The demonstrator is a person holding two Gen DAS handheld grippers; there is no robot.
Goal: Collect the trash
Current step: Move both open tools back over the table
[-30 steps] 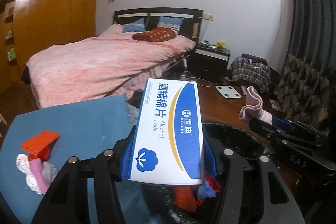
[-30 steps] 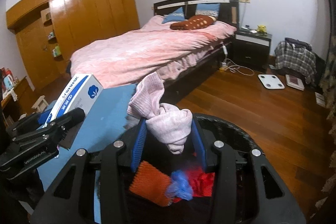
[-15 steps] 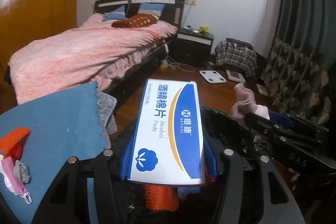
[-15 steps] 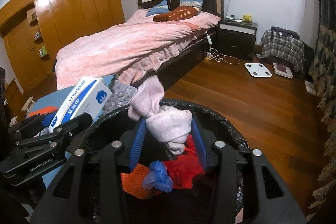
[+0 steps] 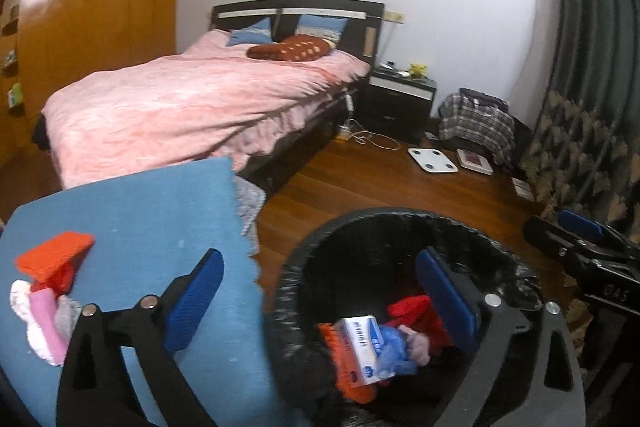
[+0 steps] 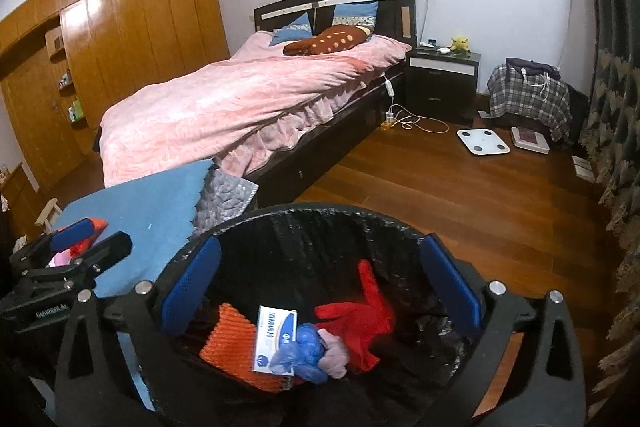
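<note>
1. Bedroom with a dark wood floor (image 6: pixel 460 195), a bed (image 6: pixel 240 95) under a pink cover, wooden wardrobes along one wall and a black nightstand (image 6: pixel 442 79) beside the headboard.
2. Nearest the cameras stands a round bin (image 6: pixel 320 215) lined with a black bag, just beside a table (image 5: pixel 132 211) covered in blue cloth.
3. Inside the bin lie a white and blue box of alcohol pads (image 6: pixel 274 339), an orange ribbed piece (image 6: pixel 226 331), a crumpled blue glove (image 6: pixel 306 349), a pale pink sock (image 6: pixel 334 355) and a red glove (image 6: pixel 360 315). The box leans on the orange piece, with the blue glove touching its lower end and the pink sock just beside that.
4. The left gripper (image 5: pixel 320 303) hangs over the bin's near edge; its jaws have just been opening and now stand wide, nothing between them, one blue pad over the table's cloth and the other over the bin's mouth.
5. The right gripper (image 6: pixel 320 283) is over the bin as well; its jaws have likewise just been opening and are spread wide and empty, with the pile of rubbish seen below between them.
6. On the table, at its left end, remain an orange block (image 5: pixel 54 255) and a small heap of pink and white items (image 5: pixel 40 323), touching each other.
7. A white scale (image 6: pixel 482 141) lies on the floor near a plaid-covered pile (image 6: pixel 528 95).
</note>
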